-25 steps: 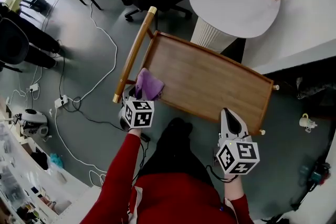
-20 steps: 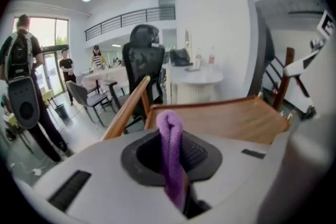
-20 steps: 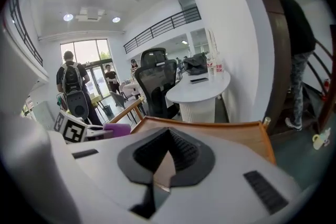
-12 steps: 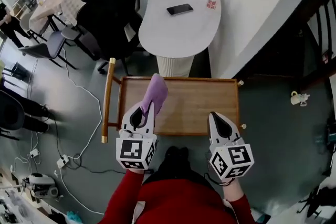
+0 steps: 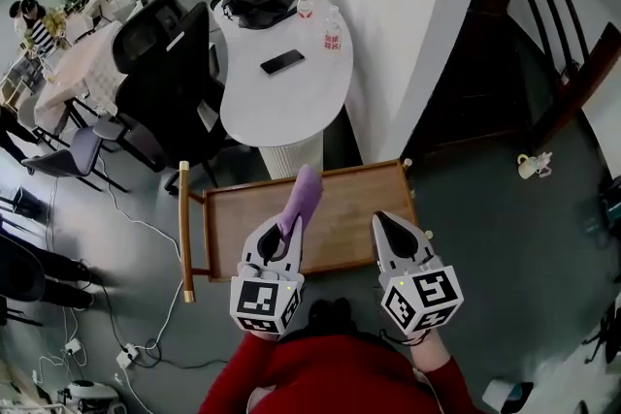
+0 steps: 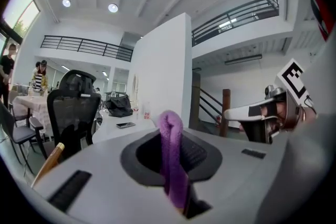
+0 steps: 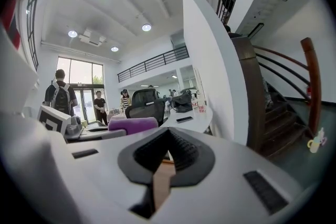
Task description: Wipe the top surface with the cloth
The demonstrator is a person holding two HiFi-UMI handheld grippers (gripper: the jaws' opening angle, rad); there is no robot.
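Two grippers over the wooden trolley, purple cloth in the left one.

At the bottom of the head view a red sleeve [image 5: 291,383] leads to both tools. The left gripper [image 5: 282,238], lower centre-left, has its jaws clamped on the cloth [image 5: 302,197]; in its own view the left gripper [image 6: 173,165] pinches the fold of cloth [image 6: 171,149], which stands up out of the jaws. The right gripper [image 5: 386,226], lower centre-right, has its jaws a narrow slit apart with nothing between them, and bare wood shows through the gap of the right gripper [image 7: 161,176]. Under both lies the trolley top [image 5: 340,208], mid-frame; the cloth's free end hangs over its middle, contact unclear. Beyond, upper centre, a round white table [image 5: 262,102] carries a phone [image 5: 282,62].
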